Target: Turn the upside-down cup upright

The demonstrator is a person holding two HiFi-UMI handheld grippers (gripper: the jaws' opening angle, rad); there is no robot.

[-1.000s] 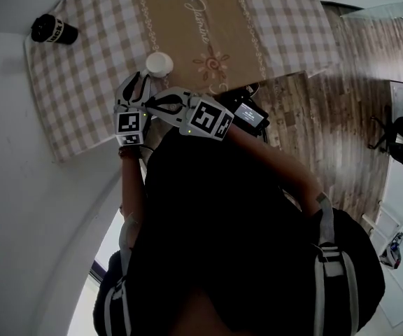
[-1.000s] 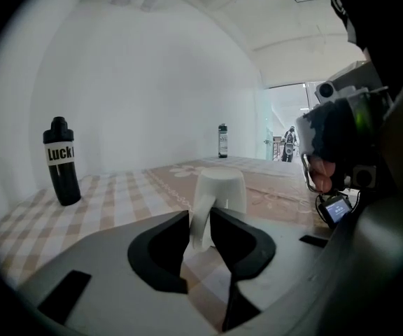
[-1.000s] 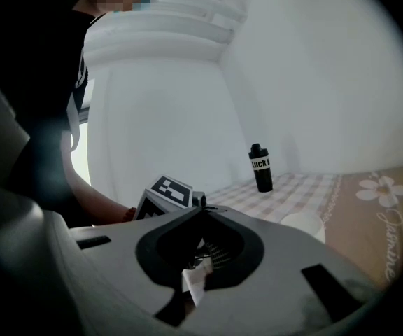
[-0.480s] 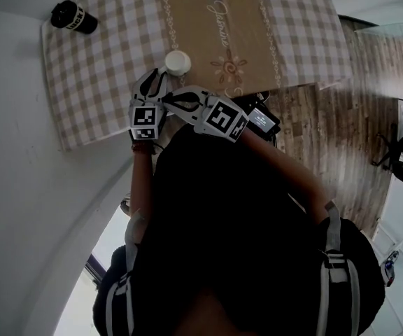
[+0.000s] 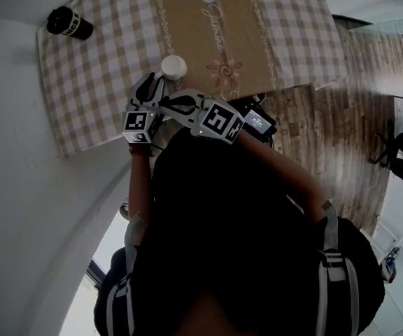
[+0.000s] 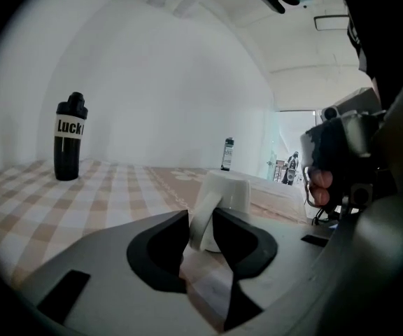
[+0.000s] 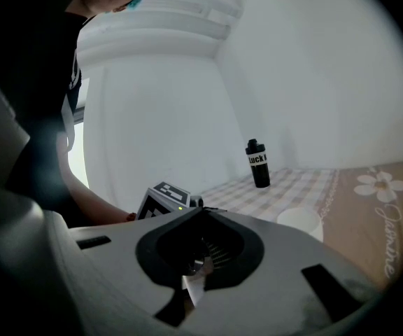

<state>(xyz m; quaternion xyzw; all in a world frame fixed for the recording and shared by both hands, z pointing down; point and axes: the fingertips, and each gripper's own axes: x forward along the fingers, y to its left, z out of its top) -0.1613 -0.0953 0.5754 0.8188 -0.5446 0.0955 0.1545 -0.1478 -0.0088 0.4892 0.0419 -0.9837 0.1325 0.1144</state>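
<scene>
Currently the white cup (image 5: pixel 173 66) sits upside-down, far from the bottle (image 5: pixel 68 24).

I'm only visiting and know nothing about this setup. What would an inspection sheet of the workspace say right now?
Surface: table under a checked cloth with a tan flower-print runner.
Job's things: white cup, upside-down near the table's front edge.
Clutter: black bottle, upright at a far corner.
Grippers: left hand-held gripper has the cup's handle between its jaws, which have just been opening slightly; the pads seem to touch it. Right hand-held gripper shut, empty.
Cables: nothing seen.
Surroundings: white wall, wooden floor.
</scene>
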